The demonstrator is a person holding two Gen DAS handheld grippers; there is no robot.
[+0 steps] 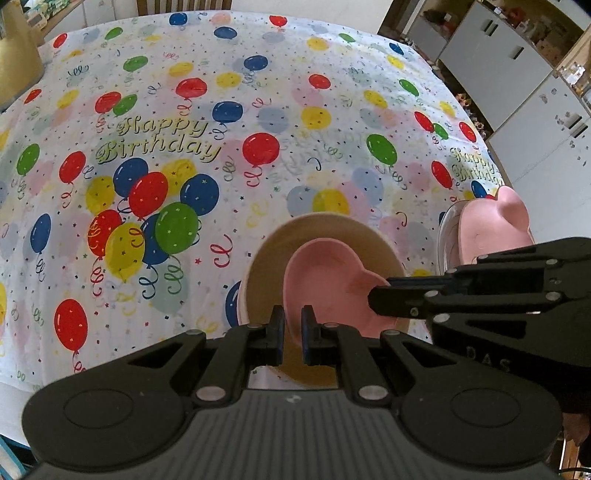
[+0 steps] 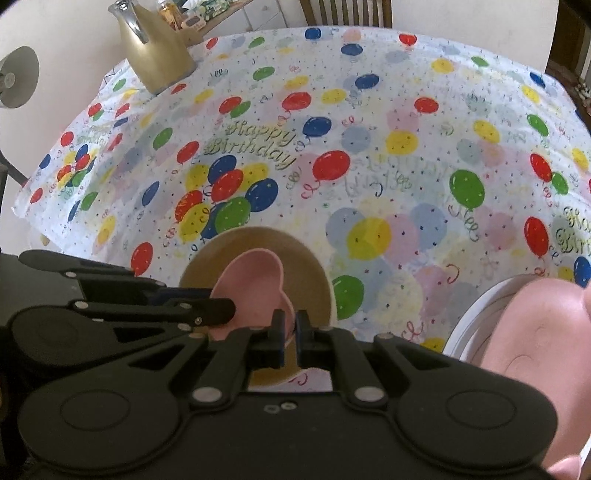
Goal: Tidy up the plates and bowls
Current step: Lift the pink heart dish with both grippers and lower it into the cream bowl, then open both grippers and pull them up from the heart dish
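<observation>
A pink eared bowl (image 1: pixel 325 280) sits inside a tan bowl (image 1: pixel 266 269) near the table's front edge. My left gripper (image 1: pixel 293 334) is nearly closed, its fingers straddling the pink bowl's near rim. My right gripper (image 2: pixel 290 336) is shut on the pink bowl's (image 2: pixel 251 280) ear, inside the tan bowl (image 2: pixel 310 273); it also shows in the left wrist view (image 1: pixel 380 299). To the right, another pink eared bowl (image 1: pixel 495 229) lies upside down on a white plate (image 1: pixel 447 232); both show in the right wrist view, bowl (image 2: pixel 535 332) and plate (image 2: pixel 469 317).
The table wears a white balloon-print birthday cloth (image 1: pixel 258 110). A gold jug (image 2: pixel 155 51) stands at the far left corner. A chair back (image 2: pixel 343 11) is behind the table. White cabinets (image 1: pixel 517 66) stand to the right. A lamp (image 2: pixel 18 77) is at the left.
</observation>
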